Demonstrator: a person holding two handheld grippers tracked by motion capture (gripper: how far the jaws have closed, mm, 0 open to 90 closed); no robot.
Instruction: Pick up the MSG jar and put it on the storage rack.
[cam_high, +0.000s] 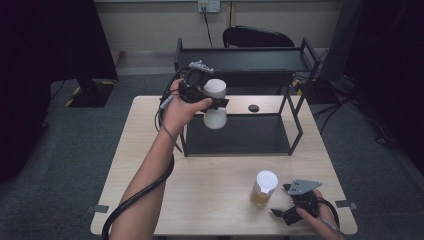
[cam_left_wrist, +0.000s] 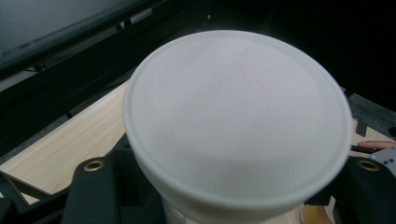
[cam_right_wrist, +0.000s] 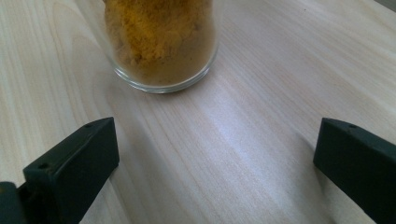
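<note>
while the left gripper (cam_high: 212, 104) grasps a white-lidded jar (cam_high: 215, 110) — right gripper (cam_high: 292, 202) fingers released

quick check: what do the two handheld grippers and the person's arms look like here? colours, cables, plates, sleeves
Both are black. The left gripper carries a grey plate on top and trails a thick black ribbed cable along the forearm, beside thinner grey wires. The right gripper has a grey three-cornered plate with small holes and a black cable looping behind it. Up close, its blocky matte black fingers show small screw holes. Both forearms are bare, no sleeves.
</note>
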